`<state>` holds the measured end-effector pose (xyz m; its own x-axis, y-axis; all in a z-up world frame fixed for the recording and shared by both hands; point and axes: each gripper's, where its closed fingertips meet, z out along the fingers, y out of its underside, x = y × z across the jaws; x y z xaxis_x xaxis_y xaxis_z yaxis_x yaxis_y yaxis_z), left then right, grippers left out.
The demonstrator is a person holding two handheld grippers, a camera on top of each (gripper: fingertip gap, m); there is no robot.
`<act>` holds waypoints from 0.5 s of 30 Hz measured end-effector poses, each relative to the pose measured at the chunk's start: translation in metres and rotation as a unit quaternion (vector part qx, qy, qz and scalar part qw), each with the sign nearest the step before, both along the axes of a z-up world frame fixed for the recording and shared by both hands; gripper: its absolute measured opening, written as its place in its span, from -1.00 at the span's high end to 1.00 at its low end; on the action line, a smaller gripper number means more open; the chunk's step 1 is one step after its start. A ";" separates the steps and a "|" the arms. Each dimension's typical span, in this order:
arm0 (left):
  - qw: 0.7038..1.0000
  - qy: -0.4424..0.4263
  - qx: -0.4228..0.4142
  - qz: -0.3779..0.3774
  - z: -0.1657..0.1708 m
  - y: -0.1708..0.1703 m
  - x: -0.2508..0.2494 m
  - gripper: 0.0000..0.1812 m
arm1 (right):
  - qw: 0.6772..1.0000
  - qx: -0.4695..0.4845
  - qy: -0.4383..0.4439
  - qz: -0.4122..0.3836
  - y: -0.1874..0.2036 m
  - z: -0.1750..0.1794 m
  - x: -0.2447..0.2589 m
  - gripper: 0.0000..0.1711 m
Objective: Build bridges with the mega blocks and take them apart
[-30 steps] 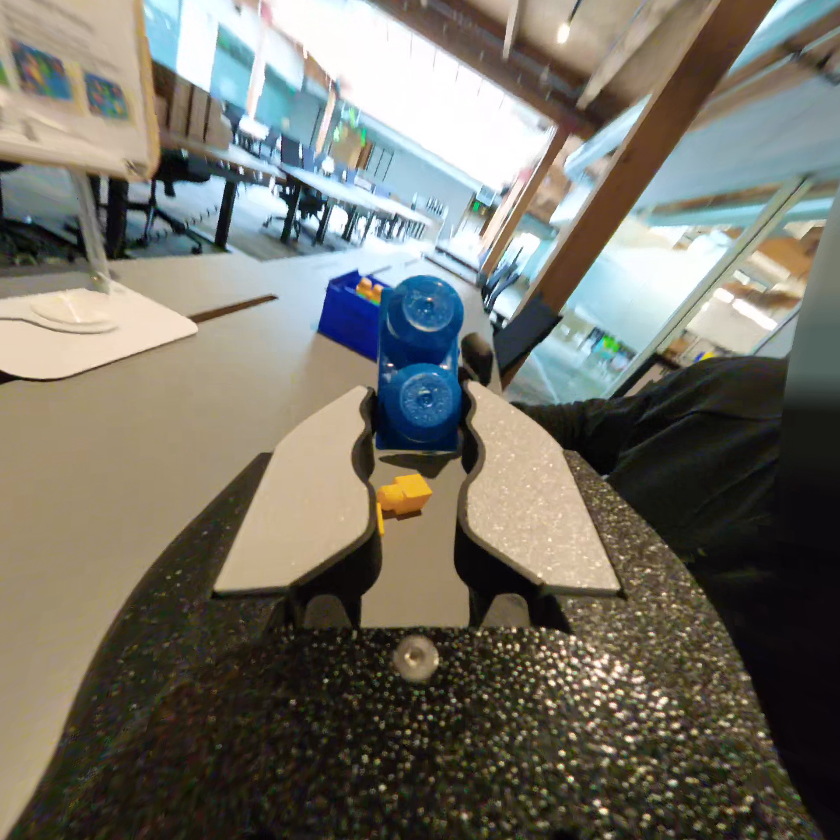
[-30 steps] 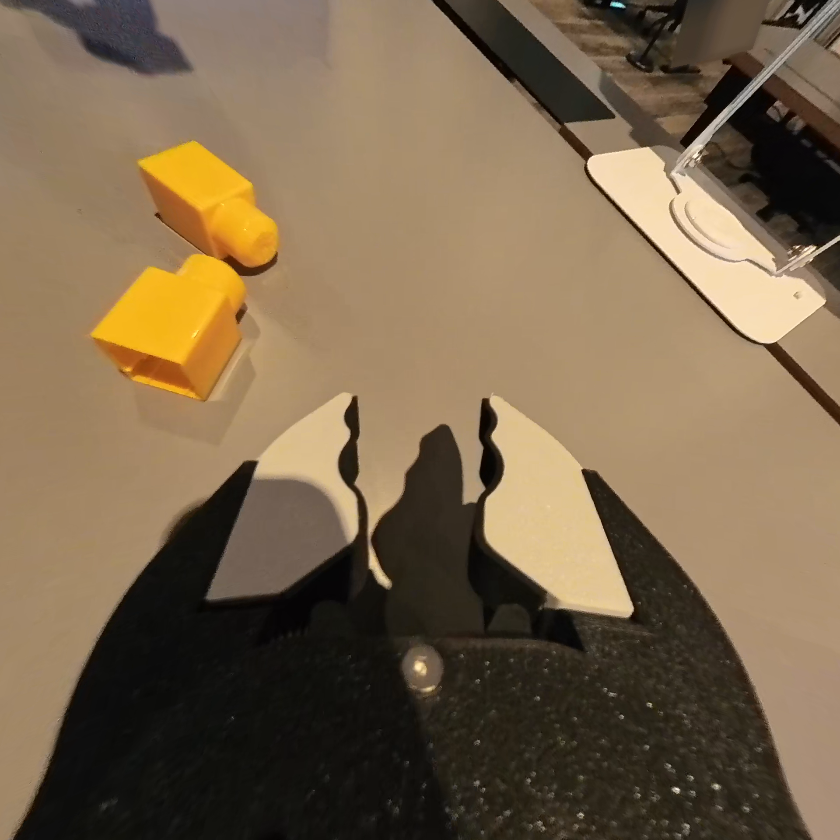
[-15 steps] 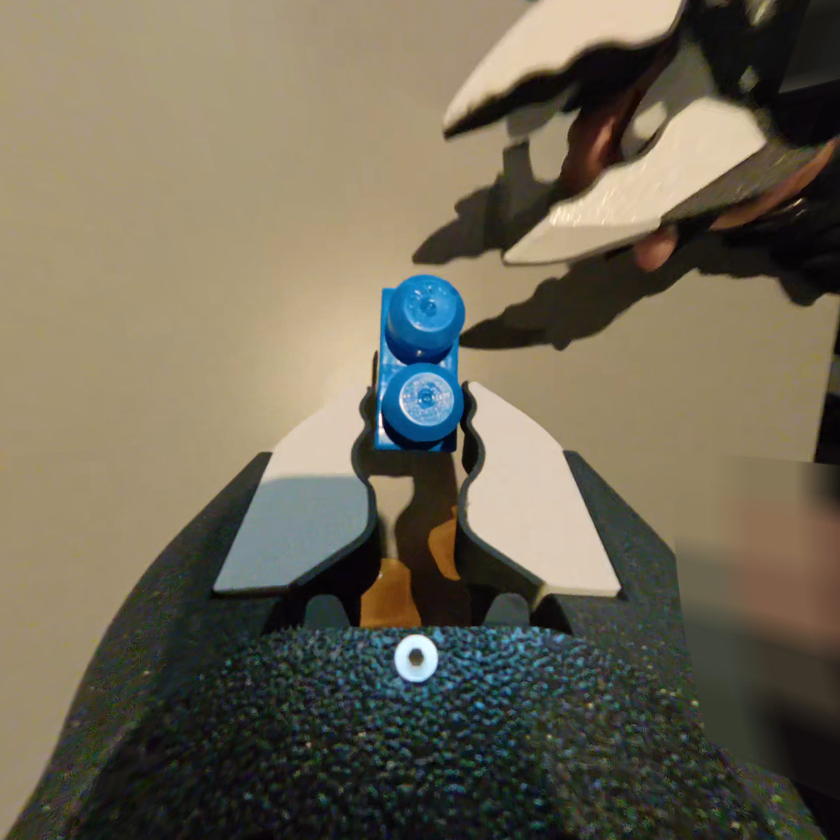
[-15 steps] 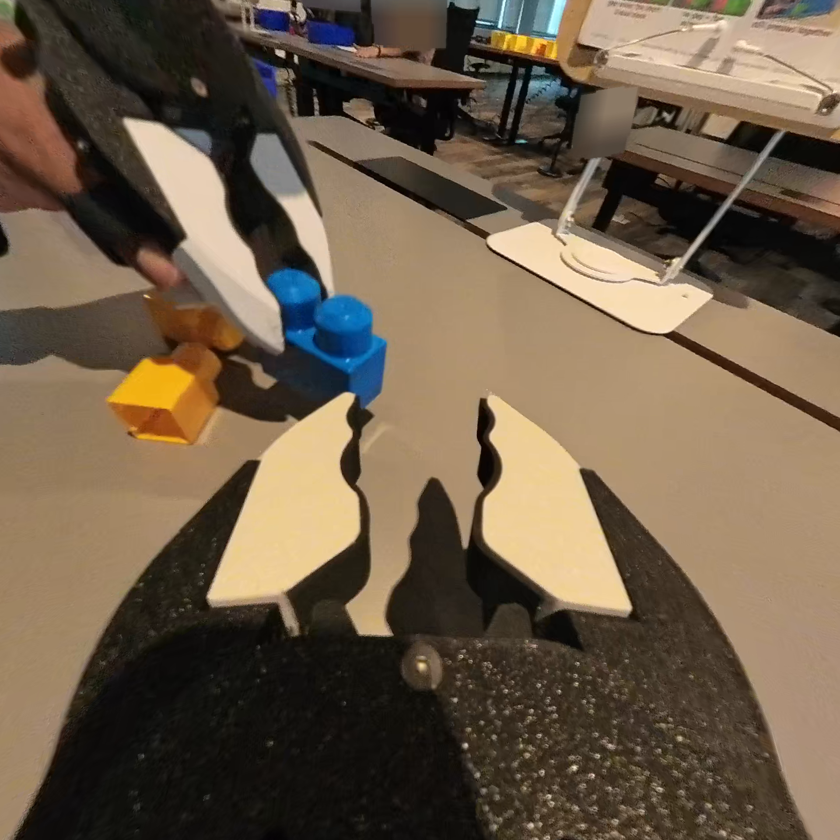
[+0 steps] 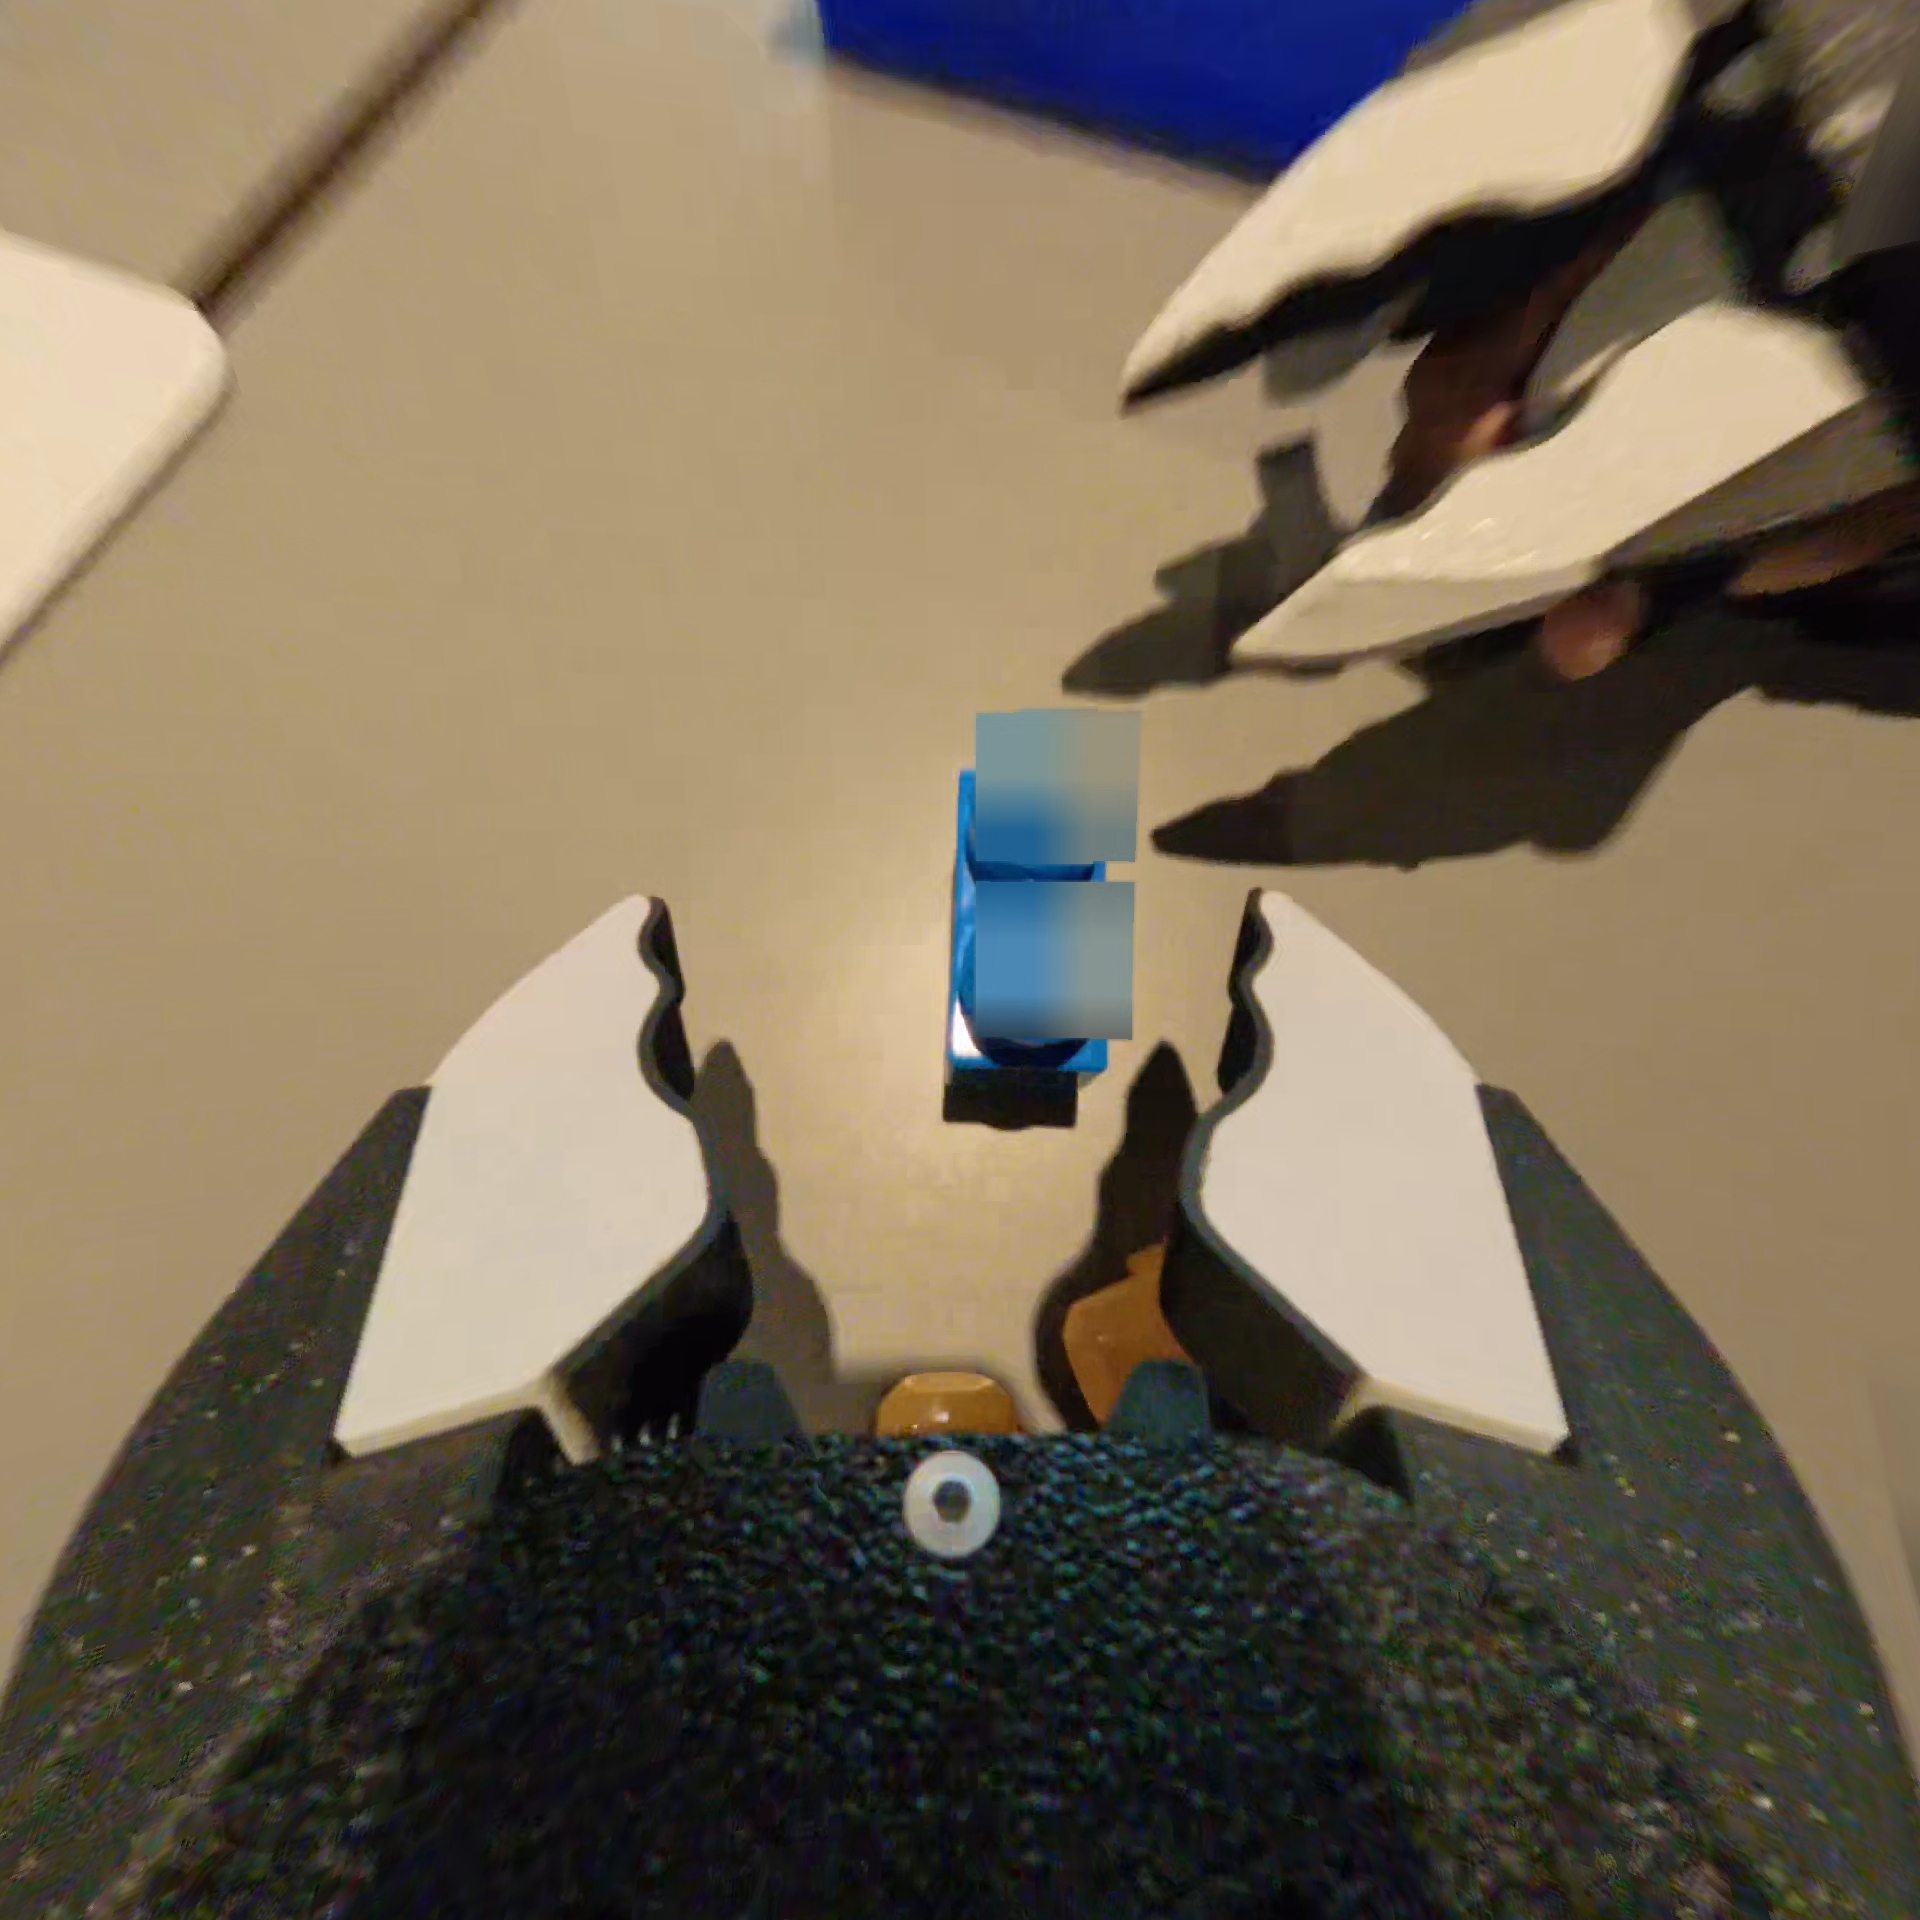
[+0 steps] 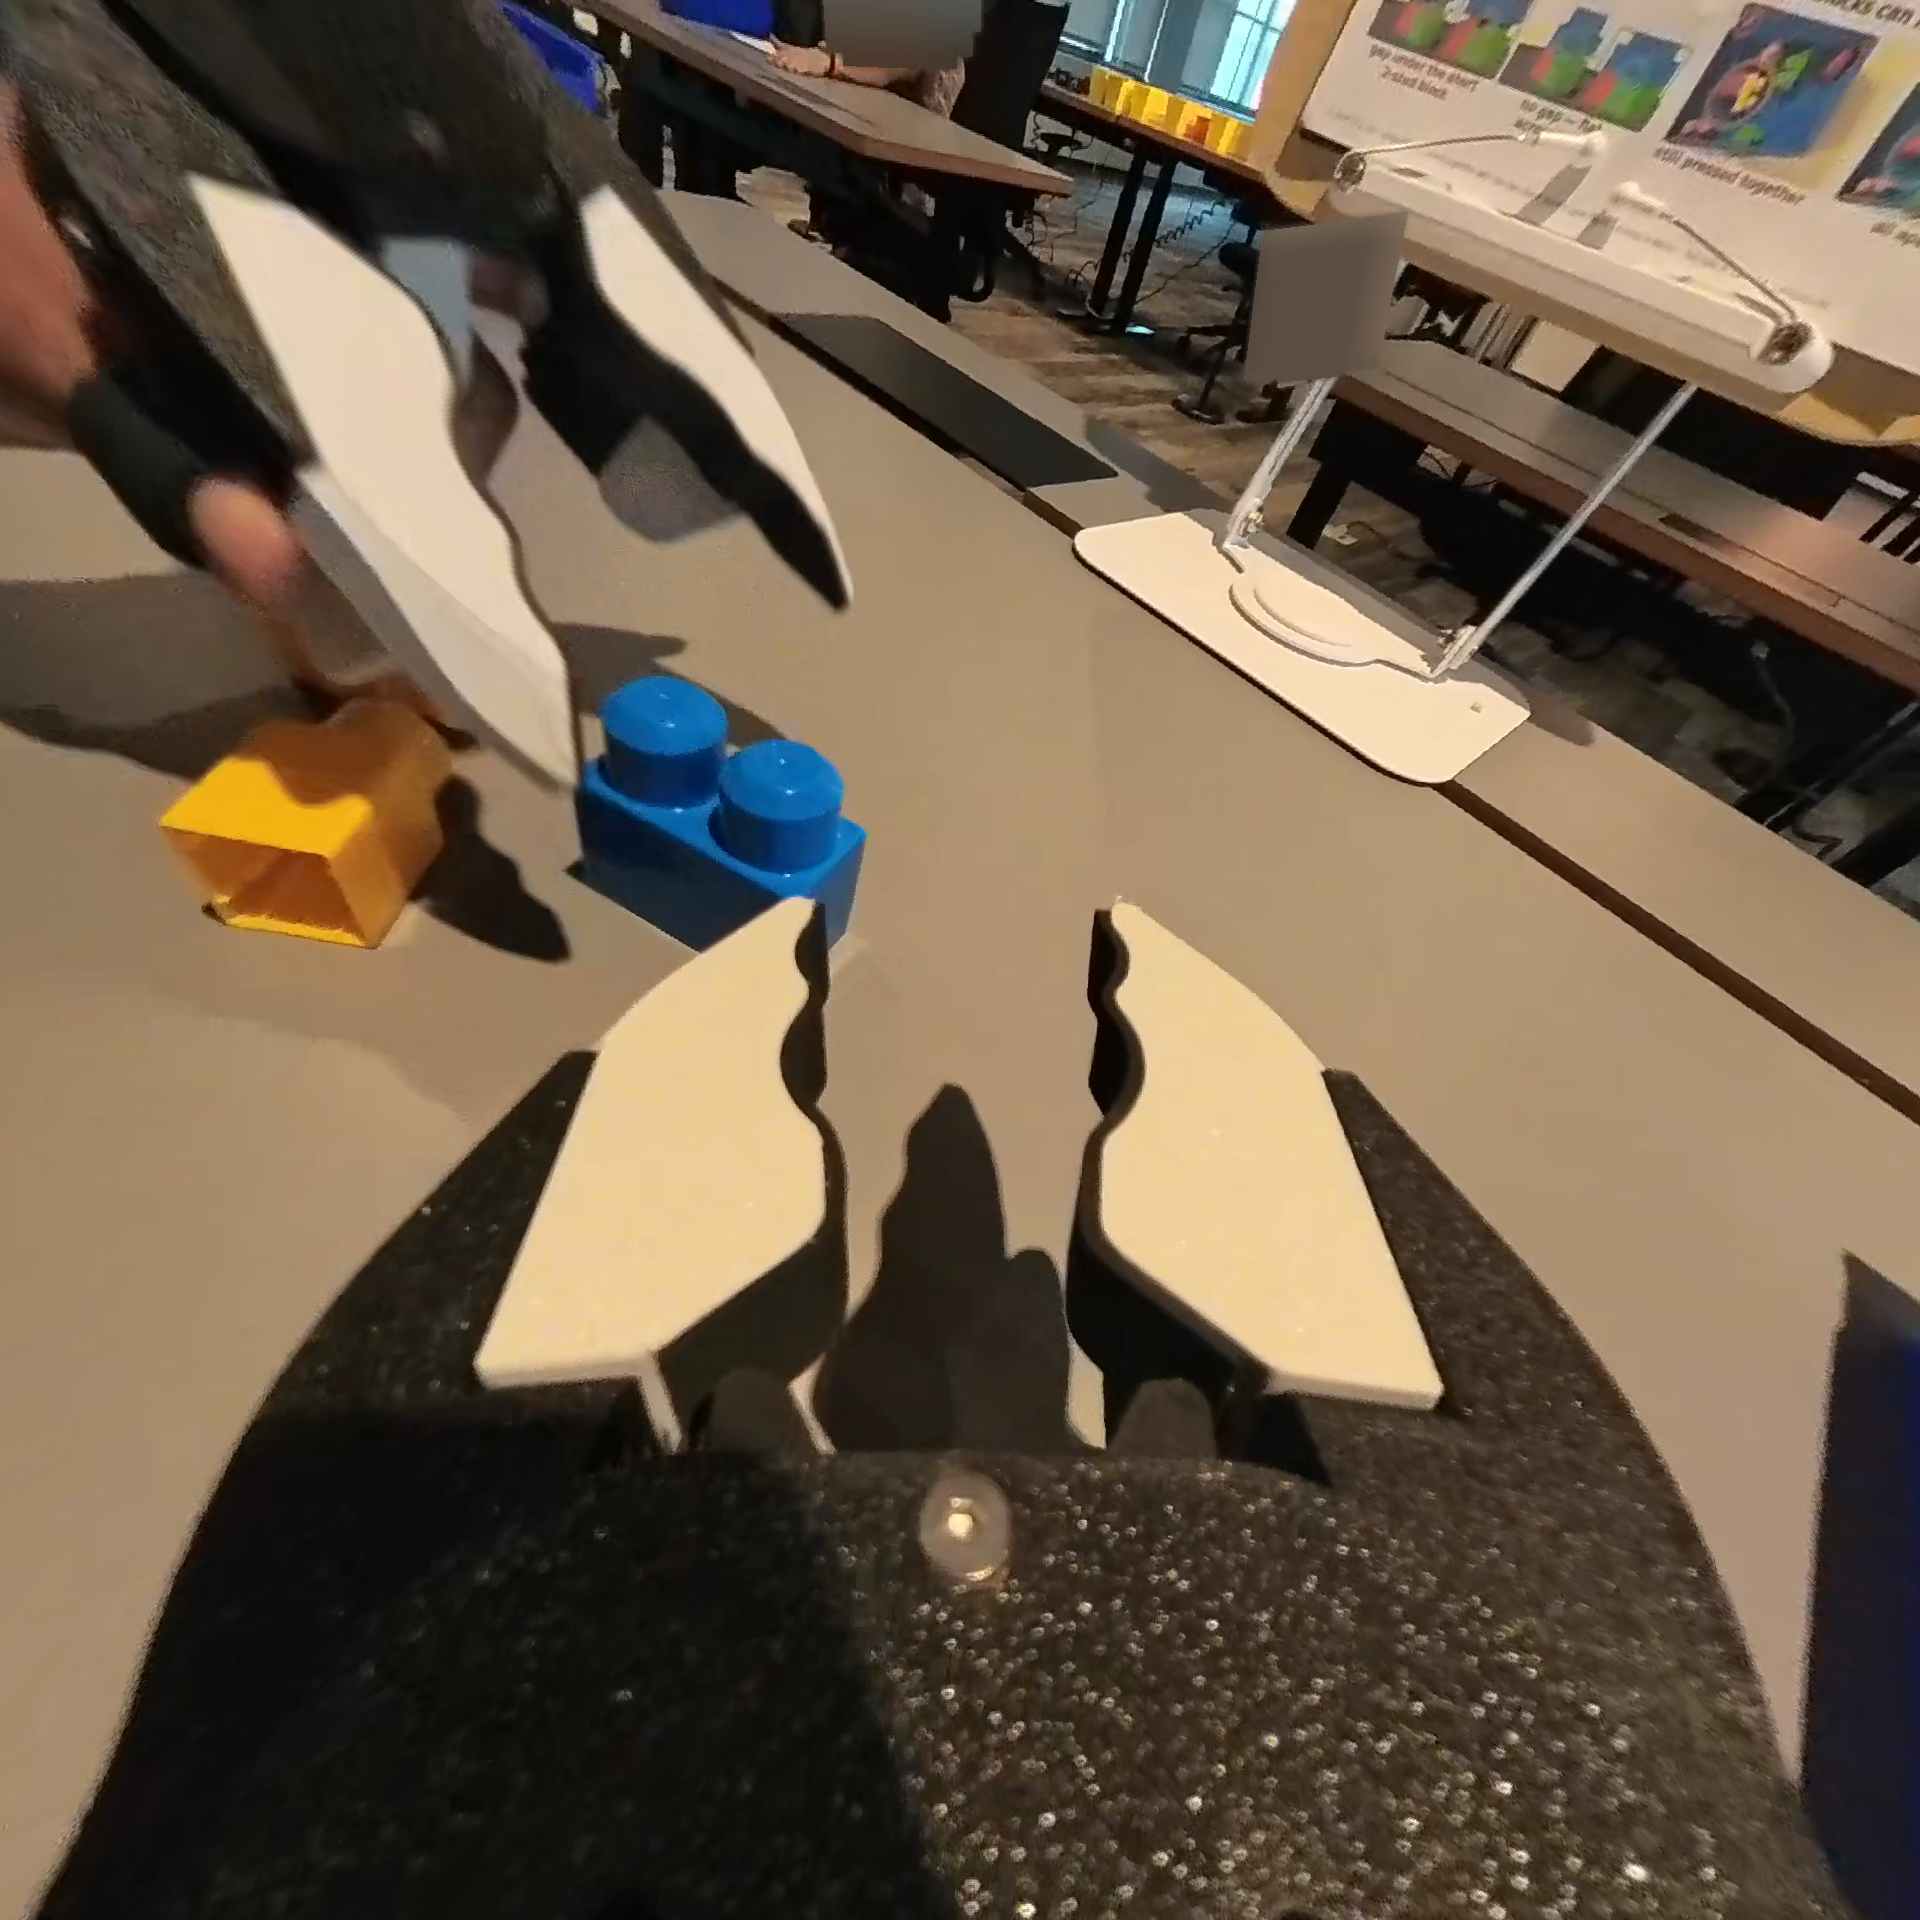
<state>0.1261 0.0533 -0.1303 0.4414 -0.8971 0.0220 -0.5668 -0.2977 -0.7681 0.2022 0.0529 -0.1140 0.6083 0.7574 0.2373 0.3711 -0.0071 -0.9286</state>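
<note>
A blue two-stud block [image 6: 717, 831] stands stud-up on the grey table; it also shows in the left wrist view [image 5: 1023, 1049], partly under mosaic patches. My left gripper [image 5: 954, 899] is open and empty, hovering just above and behind the block, its fingers [image 6: 436, 582] wide apart. A yellow block [image 6: 312, 831] lies on its side left of the blue one. Two yellow pieces [image 5: 940, 1403] show under the left gripper. My right gripper [image 6: 956, 935] is open and empty, close to the right of the blue block, and shows in the left wrist view [image 5: 1184, 520] too.
A white stand base [image 6: 1299, 623] with a clear holder and a sheet sits at the table's far right; it also shows in the left wrist view [image 5: 83, 416]. A blue bin [image 5: 1091, 62] is beyond the blocks. Other desks and a person stand behind. My right tips are about 11 cm from the yellow block [image 6: 312, 831], my left tips only 6 cm.
My left gripper swung down from level, brought the blue block to the table, then opened and let it go. The right gripper lifted its view and stayed open nearby.
</note>
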 end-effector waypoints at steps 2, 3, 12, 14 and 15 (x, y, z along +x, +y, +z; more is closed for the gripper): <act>0.998 -0.050 0.049 0.004 0.023 -0.002 -0.013 -0.06 | 1.000 0.001 -0.009 0.001 0.000 -0.002 -0.001 0.43; 0.996 -0.057 0.068 0.007 0.034 -0.004 -0.024 -0.04 | 1.000 0.004 -0.014 0.002 -0.001 -0.002 -0.002 0.44; 0.999 0.011 -0.021 0.046 -0.014 -0.024 -0.123 0.27 | 0.996 0.030 -0.060 0.062 -0.021 -0.011 -0.030 0.43; 0.999 0.007 -0.037 0.034 -0.018 -0.030 -0.120 0.27 | 0.993 0.034 -0.062 0.092 -0.033 -0.011 -0.043 0.42; 0.999 0.007 -0.040 0.026 -0.019 -0.033 -0.116 0.27 | 0.991 0.036 -0.061 0.109 -0.040 -0.011 -0.050 0.42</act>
<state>0.0096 0.0204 -0.1497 0.4890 -0.8680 0.0864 -0.5599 -0.3883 -0.7320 0.1519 0.0126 -0.1249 0.3948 0.8461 0.3581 0.4668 0.1509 -0.8714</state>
